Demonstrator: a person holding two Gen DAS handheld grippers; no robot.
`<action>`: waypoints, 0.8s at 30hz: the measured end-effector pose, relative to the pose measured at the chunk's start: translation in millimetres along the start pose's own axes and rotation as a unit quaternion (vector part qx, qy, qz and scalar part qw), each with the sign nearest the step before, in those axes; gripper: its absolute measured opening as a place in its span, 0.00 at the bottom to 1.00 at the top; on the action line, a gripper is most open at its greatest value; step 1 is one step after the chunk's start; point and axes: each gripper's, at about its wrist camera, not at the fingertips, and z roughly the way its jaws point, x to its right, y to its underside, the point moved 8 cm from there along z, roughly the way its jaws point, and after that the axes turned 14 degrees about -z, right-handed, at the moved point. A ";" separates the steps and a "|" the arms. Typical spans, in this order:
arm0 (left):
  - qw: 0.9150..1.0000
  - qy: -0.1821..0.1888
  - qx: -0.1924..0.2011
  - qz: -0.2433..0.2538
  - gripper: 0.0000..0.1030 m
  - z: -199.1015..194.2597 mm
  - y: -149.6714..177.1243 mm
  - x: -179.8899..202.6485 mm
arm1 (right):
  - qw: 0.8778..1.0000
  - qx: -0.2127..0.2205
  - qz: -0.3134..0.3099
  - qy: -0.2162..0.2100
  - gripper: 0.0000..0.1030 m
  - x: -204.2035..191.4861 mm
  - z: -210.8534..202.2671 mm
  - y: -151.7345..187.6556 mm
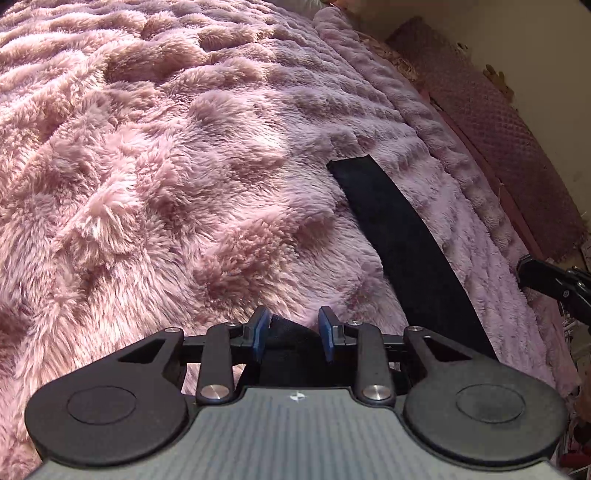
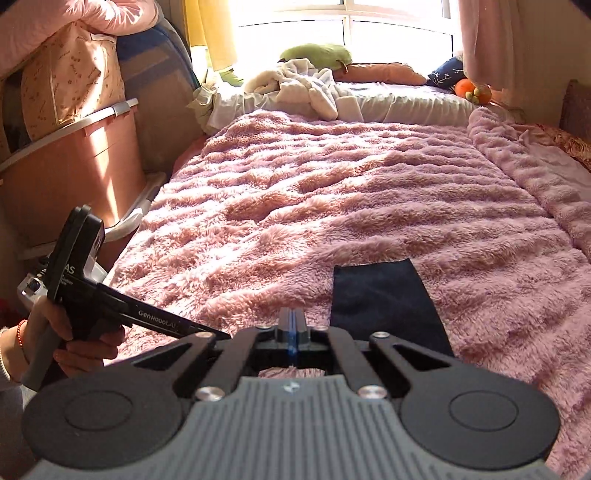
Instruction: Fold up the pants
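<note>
- Covering the bed (image 2: 369, 192), a shaggy pink blanket (image 1: 166, 166) fills both views.
- Dark pants (image 1: 399, 236) lie flat along the blanket's right side.
- Left gripper (image 1: 295, 334), jaws narrowly parted, has dark pants fabric between its blue pads, apparently loose.
- Right gripper (image 2: 291, 328) hovers with jaws closed, empty.

Dark navy pants (image 1: 402, 236), folded narrow, flat on pink blanket (image 1: 147, 166).

The pants (image 2: 388, 299) lie on the blanket (image 2: 314, 192) covering the bed, a storage bin (image 2: 74, 177) left of it, pillows (image 2: 384, 74) behind under the window (image 2: 347, 22).
</note>
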 end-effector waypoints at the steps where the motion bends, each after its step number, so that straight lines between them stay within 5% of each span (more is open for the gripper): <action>1: 1.000 -0.016 0.011 0.017 0.31 -0.2 0.5 0.6 | 1.000 -0.004 0.013 -0.010 0.00 0.9 2.3 2.4; 5: 1.000 -0.025 0.015 -0.001 0.31 -6.9 -6.4 -9.6 | 0.994 -0.046 0.034 -0.090 0.11 -30.9 30.4 26.0; 7: 1.000 -0.015 -0.007 -0.010 0.31 -8.9 -6.4 -16.1 | 0.990 -0.067 0.037 -0.114 0.39 -42.6 45.6 35.4; 13: 0.999 -0.024 -0.002 -0.029 0.31 -15.1 -23.8 -38.4 | 0.976 -0.094 0.072 -0.183 0.47 -50.1 83.0 39.5; 15: 0.999 0.002 -0.025 -0.046 0.32 -12.9 -23.1 -39.3 | 0.965 -0.125 0.072 -0.217 0.44 -59.4 96.6 47.1; 18: 0.996 0.031 -0.043 -0.068 0.34 -14.0 -23.2 -40.2 | 0.961 -0.132 0.056 -0.238 0.00 -73.0 107.1 53.3; 24: 0.993 0.053 -0.054 -0.096 0.34 -16.1 -26.4 -44.9 | 0.977 -0.018 0.084 -0.197 0.00 -52.3 76.6 34.3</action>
